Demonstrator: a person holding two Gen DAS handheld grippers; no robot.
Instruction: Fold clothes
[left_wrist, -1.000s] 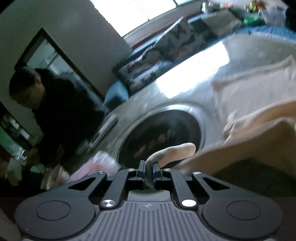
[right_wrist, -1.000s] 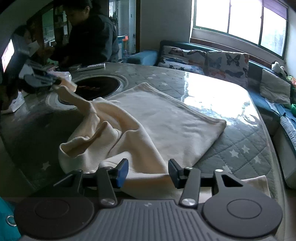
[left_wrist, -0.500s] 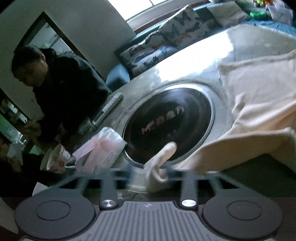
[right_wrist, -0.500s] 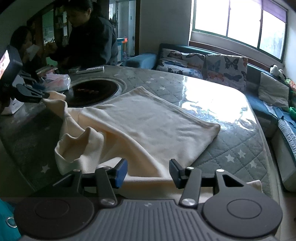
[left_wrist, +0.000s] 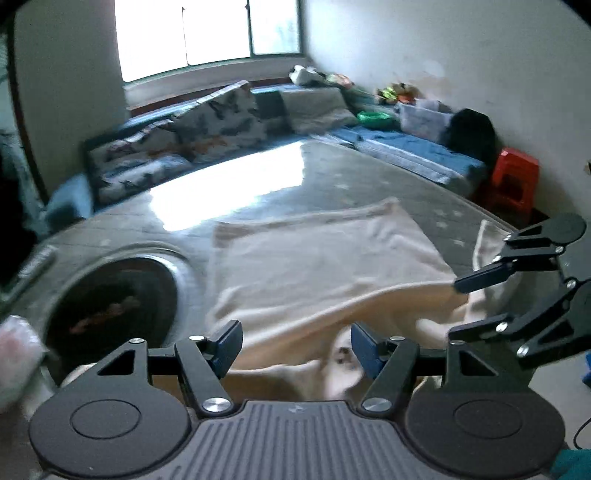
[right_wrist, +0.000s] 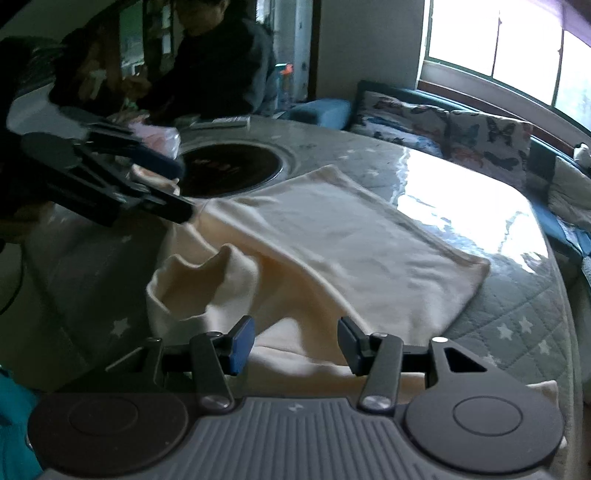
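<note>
A cream long-sleeved top (left_wrist: 325, 266) (right_wrist: 343, 236) lies on the quilted table, its body flat toward the window. The near part is rumpled, with a bunched fold (right_wrist: 199, 288) standing up. My left gripper (left_wrist: 295, 349) is open just above the top's near edge, nothing between its fingers. It also shows in the right wrist view as the left gripper (right_wrist: 181, 190), open, beside a sleeve end (right_wrist: 147, 177) by the hob. My right gripper (right_wrist: 295, 345) hangs open over the top's front edge. In the left wrist view the right gripper (left_wrist: 456, 310) appears at the right, open.
A round dark hob (right_wrist: 229, 170) (left_wrist: 110, 306) is set into the table (right_wrist: 517, 325) left of the top. A pink bag (right_wrist: 159, 136) lies beside it. Two people (right_wrist: 214, 74) stand at the far side. A cushioned sofa (right_wrist: 443, 125) runs behind; a red stool (left_wrist: 513, 181) stands beyond.
My left gripper let go of the sleeve, opened wide and swung round from the hob toward the top's body. The sleeve dropped onto the table. My right gripper stayed open, barely moving.
</note>
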